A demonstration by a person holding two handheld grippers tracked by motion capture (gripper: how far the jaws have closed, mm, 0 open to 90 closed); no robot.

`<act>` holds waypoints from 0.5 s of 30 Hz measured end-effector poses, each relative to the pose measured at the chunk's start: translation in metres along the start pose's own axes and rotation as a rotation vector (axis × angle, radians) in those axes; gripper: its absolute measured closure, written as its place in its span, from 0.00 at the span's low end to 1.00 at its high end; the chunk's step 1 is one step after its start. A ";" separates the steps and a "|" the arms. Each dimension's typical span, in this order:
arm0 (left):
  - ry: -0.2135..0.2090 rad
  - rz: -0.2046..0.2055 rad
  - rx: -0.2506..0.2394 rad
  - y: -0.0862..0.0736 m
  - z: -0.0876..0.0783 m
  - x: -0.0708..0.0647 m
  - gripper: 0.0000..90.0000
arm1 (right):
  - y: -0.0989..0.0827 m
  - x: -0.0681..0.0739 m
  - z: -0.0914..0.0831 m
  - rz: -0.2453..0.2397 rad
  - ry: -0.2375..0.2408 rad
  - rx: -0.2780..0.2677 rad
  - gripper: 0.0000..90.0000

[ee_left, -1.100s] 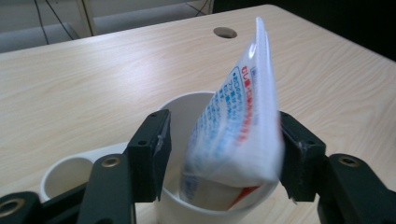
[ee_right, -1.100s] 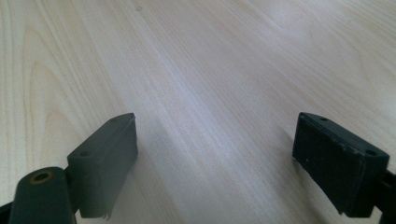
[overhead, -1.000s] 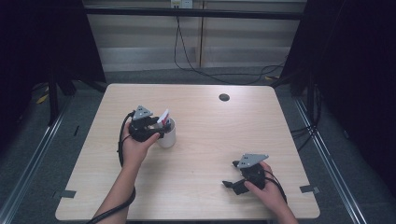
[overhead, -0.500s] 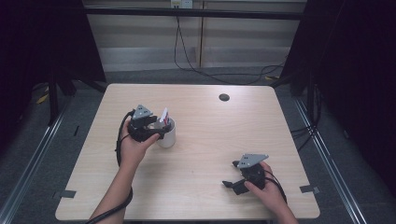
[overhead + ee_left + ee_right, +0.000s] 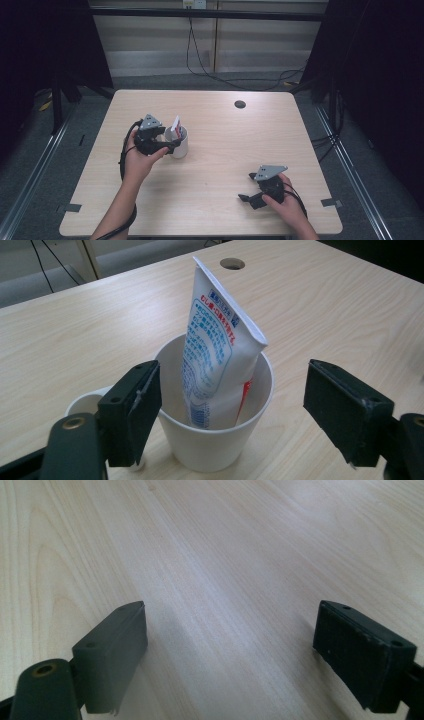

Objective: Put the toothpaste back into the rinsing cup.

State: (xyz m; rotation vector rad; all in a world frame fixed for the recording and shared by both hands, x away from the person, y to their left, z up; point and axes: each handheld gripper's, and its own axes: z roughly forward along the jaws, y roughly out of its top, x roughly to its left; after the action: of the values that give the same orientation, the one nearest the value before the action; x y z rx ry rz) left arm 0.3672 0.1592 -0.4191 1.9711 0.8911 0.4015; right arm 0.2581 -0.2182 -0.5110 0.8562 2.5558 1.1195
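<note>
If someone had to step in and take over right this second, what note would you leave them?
Left gripper: jaws have just been opening and stand apart either side of the white cup; pads off it.
Right gripper: jaws open, nothing between them, low over the bare table at its near right.
Things: toothpaste tube stands tilted inside the cup, left of the table's middle.
Done: tube is in the cup and let go.
Left: probably draw the left gripper back without tipping the cup.
</note>
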 end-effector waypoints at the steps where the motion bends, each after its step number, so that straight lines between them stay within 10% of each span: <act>1: -0.003 0.012 0.009 0.000 -0.002 0.001 0.25 | 0.000 0.000 0.000 0.000 0.000 0.000 0.15; 15: -0.051 0.013 0.008 -0.012 -0.019 0.003 0.20 | 0.000 0.000 0.000 0.000 -0.001 -0.001 0.15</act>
State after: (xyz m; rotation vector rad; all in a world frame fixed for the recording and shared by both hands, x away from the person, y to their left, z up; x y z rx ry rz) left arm 0.3529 0.1770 -0.4194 1.9869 0.8500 0.3542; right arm 0.2579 -0.2183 -0.5110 0.8569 2.5547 1.1196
